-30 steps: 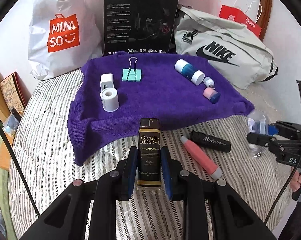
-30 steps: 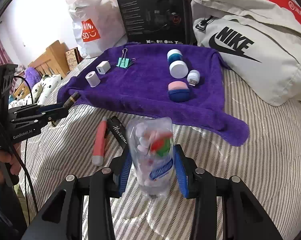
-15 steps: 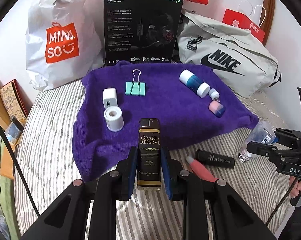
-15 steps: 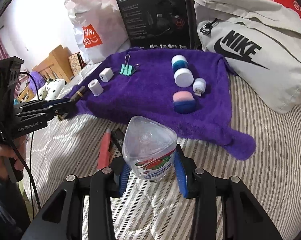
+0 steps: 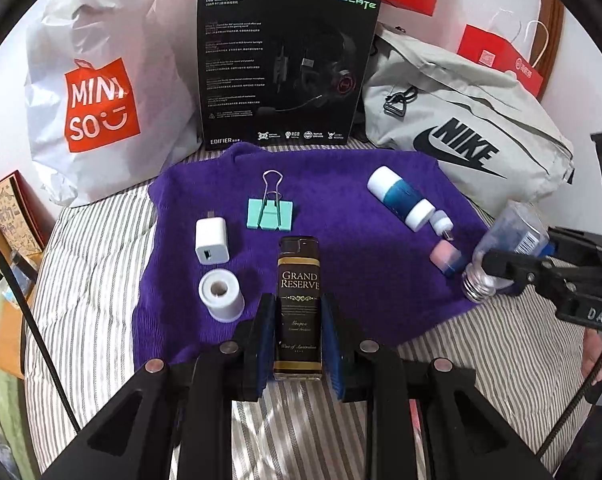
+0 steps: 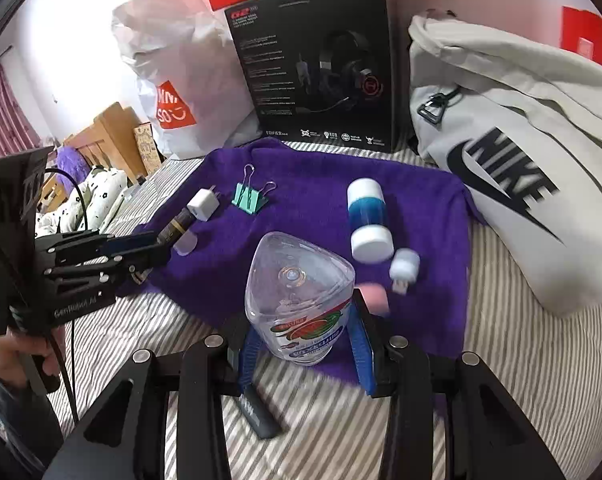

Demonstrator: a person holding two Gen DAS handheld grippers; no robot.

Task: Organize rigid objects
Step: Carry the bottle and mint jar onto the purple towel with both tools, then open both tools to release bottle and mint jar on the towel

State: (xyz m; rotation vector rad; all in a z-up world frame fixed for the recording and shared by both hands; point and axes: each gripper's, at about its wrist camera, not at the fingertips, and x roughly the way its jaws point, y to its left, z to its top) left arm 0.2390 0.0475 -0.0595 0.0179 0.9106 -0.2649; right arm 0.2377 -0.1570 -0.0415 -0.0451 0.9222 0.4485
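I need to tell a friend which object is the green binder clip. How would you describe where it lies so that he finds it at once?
Find the purple towel spread on the striped bed, before the black headset box. Near its far edge, left of centre, lies the binder clip, beside the white charger. It alone is mint green, with silver wire handles.

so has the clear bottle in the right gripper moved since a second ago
Yes. The clear bottle, shut in the right gripper, has gone from over the striped bedding forward over the near edge of the purple towel.
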